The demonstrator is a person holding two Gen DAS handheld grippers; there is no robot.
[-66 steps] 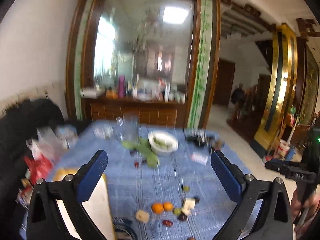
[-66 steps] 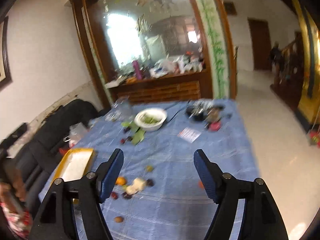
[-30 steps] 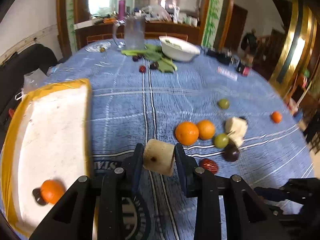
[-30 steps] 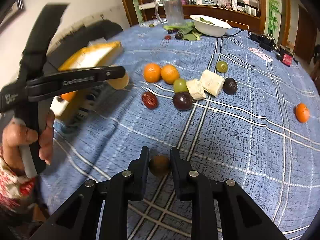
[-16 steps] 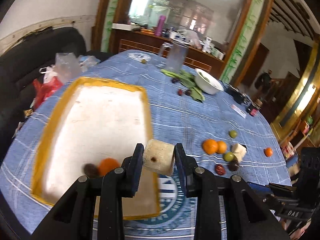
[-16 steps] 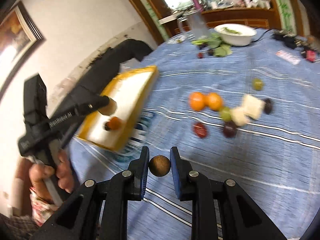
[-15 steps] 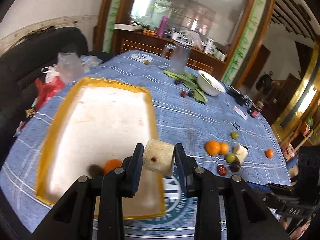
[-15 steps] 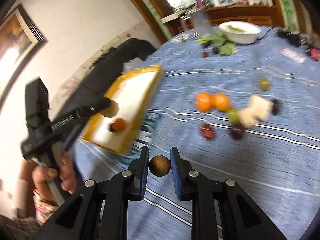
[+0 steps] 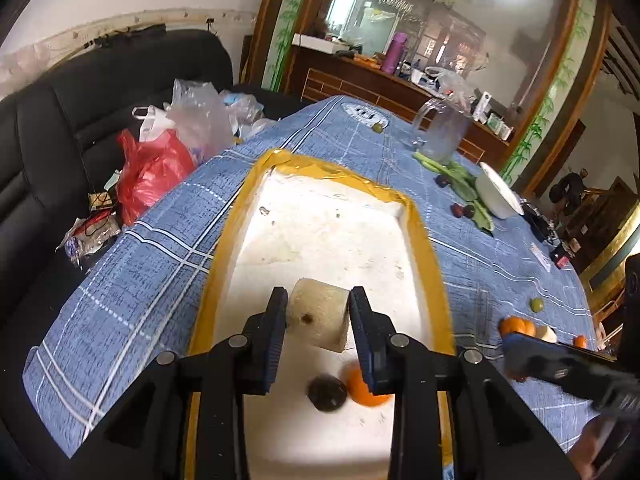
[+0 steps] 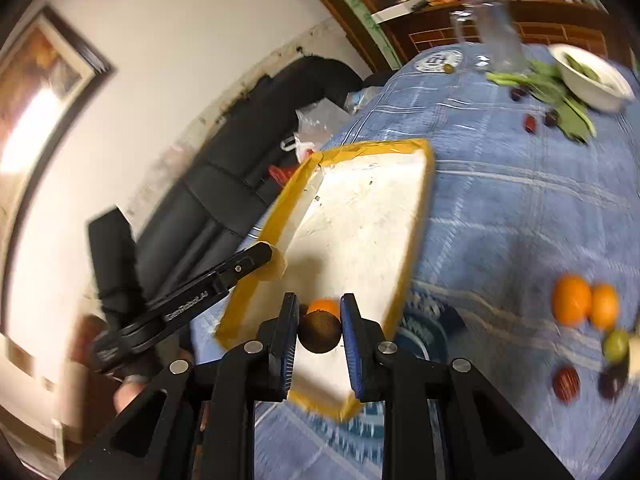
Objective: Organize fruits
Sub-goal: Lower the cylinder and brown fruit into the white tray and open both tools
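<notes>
My left gripper (image 9: 318,320) is shut on a pale cut fruit chunk (image 9: 316,318) and holds it over the white tray with a yellow rim (image 9: 424,240). In the tray lie a small orange (image 9: 362,390) and a dark round fruit (image 9: 326,392). My right gripper (image 10: 319,334) is shut on a small brown round fruit (image 10: 319,336) above the tray's near end (image 10: 360,216). Loose oranges (image 10: 582,300), a green fruit (image 10: 616,344) and a red fruit (image 10: 566,384) lie on the blue cloth to the right.
A glass jug (image 9: 442,136), green leaves (image 9: 468,192) and a white bowl (image 9: 498,196) stand at the table's far side. A black sofa (image 9: 60,132) with plastic bags (image 9: 160,160) is left of the table.
Both grippers have moved left over the tray, each still holding its fruit. The left one went from the tray's near edge to above its middle.
</notes>
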